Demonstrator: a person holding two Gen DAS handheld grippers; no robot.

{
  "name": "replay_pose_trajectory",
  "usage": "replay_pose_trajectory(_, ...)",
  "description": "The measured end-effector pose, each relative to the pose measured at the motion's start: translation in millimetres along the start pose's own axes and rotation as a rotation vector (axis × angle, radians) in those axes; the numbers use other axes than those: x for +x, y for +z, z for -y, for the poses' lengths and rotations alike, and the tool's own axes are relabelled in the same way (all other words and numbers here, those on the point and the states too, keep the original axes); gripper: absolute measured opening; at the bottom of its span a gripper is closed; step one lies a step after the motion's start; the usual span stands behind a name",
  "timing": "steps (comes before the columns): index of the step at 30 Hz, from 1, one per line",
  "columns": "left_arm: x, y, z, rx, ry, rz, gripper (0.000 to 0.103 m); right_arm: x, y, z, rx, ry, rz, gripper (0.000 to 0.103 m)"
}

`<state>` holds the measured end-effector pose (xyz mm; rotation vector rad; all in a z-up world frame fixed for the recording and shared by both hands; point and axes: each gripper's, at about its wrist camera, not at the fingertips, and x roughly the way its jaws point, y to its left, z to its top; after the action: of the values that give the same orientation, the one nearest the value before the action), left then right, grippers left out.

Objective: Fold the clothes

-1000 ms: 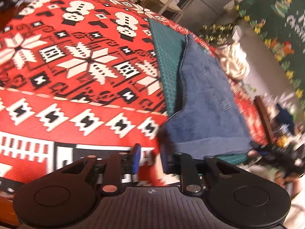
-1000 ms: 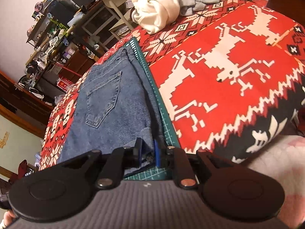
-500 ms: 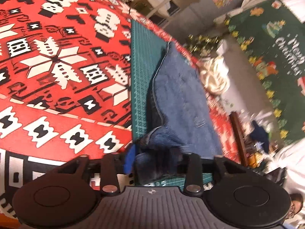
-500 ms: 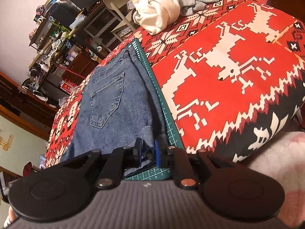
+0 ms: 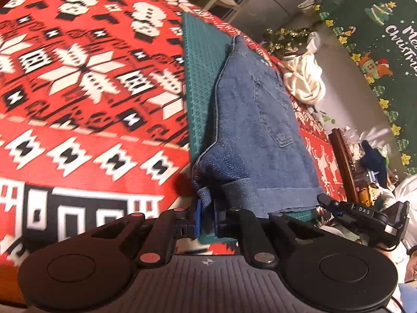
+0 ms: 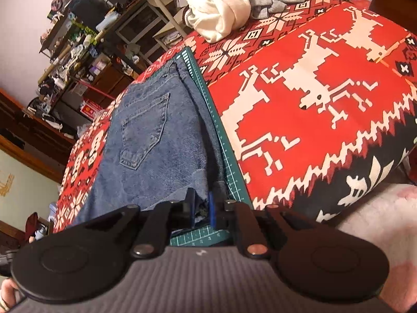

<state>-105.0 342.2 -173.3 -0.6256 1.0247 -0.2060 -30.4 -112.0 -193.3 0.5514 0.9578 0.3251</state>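
Jeans (image 5: pixel 260 130) hem corners pinched in left tongs (image 5: pixel 206 215) and right tongs (image 6: pixel 200 208)

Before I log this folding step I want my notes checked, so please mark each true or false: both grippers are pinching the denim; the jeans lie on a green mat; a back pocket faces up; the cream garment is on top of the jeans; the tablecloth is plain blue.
1. Both the left gripper and the right gripper are shut on the near edge of the folded blue denim jeans. True.
2. The jeans lie on a green gridded cutting mat. True.
3. A stitched back pocket faces up. True.
4. The crumpled cream garment sits on the jeans. False: it lies apart, at the far end of the table.
5. The tablecloth is plain blue. False: it is red with white reindeer and snowflake patterns.
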Motion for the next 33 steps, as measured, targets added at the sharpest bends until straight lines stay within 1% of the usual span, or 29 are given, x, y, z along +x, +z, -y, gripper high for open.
replay_pose_trajectory(2,5.2,-1.7,-6.7,-0.011,0.014,-0.018,0.005,2.4,-1.0,1.1,-0.001,-0.007,-0.009,0.010)
replay_pose_trajectory(4,6.3,-2.9,-13.2,-0.043,-0.001,-0.023,0.006,3.0,-0.8,1.7,-0.004,-0.013,-0.017,0.010)
replay_pose_trajectory(7,1.5,-2.0,-14.0,-0.053,-0.019,-0.015,0.006,0.2,-0.9,-0.9,-0.032,-0.030,-0.030,0.010)
replay_pose_trajectory(8,-0.8,-1.9,-13.6,-0.051,-0.015,-0.015,0.007,-1.5,-1.3,-1.6,-0.041,-0.036,-0.032,0.010)
replay_pose_trajectory(11,-11.0,-3.6,-17.9,-0.054,0.031,-0.006,0.007,-9.3,-2.5,-1.8,-0.049,-0.042,-0.028,0.010)
replay_pose_trajectory(13,-19.8,-4.5,-22.9,-0.066,0.058,0.006,0.007,-16.6,-2.7,-1.2,-0.054,-0.047,-0.018,0.010)
replay_pose_trajectory(15,-30.4,-5.3,-24.1,-0.071,0.068,0.033,0.007,-24.5,-1.7,-1.0,-0.063,-0.048,-0.002,0.009)
replay_pose_trajectory(18,-43.1,-1.9,-13.7,-0.044,0.073,0.084,0.007,-36.9,2.6,-4.0,-0.098,-0.049,0.029,0.010)
replay_pose_trajectory(22,-35.7,11.3,19.5,0.038,0.062,0.119,0.007,-44.5,17.3,-9.0,-0.111,-0.021,0.060,0.012)
replay_pose_trajectory(23,-33.3,14.7,28.5,0.060,0.059,0.127,0.008,-44.0,22.2,-10.2,-0.116,-0.015,0.065,0.014)
replay_pose_trajectory(26,-20.6,33.0,47.4,0.086,0.024,0.178,0.009,-33.3,44.2,-17.2,-0.136,0.001,0.070,0.014)
replay_pose_trajectory(29,2.0,66.2,65.8,0.116,-0.004,0.217,0.009,-10.6,75.3,-27.8,-0.193,0.025,0.051,0.014)
replay_pose_trajectory(31,24.6,94.6,77.0,0.155,-0.012,0.226,0.009,8.7,99.3,-36.3,-0.251,0.028,0.039,0.014)
replay_pose_trajectory(33,47.9,120.5,82.5,0.172,-0.002,0.216,0.009,34.9,122.5,-48.1,-0.304,0.013,0.029,0.015)
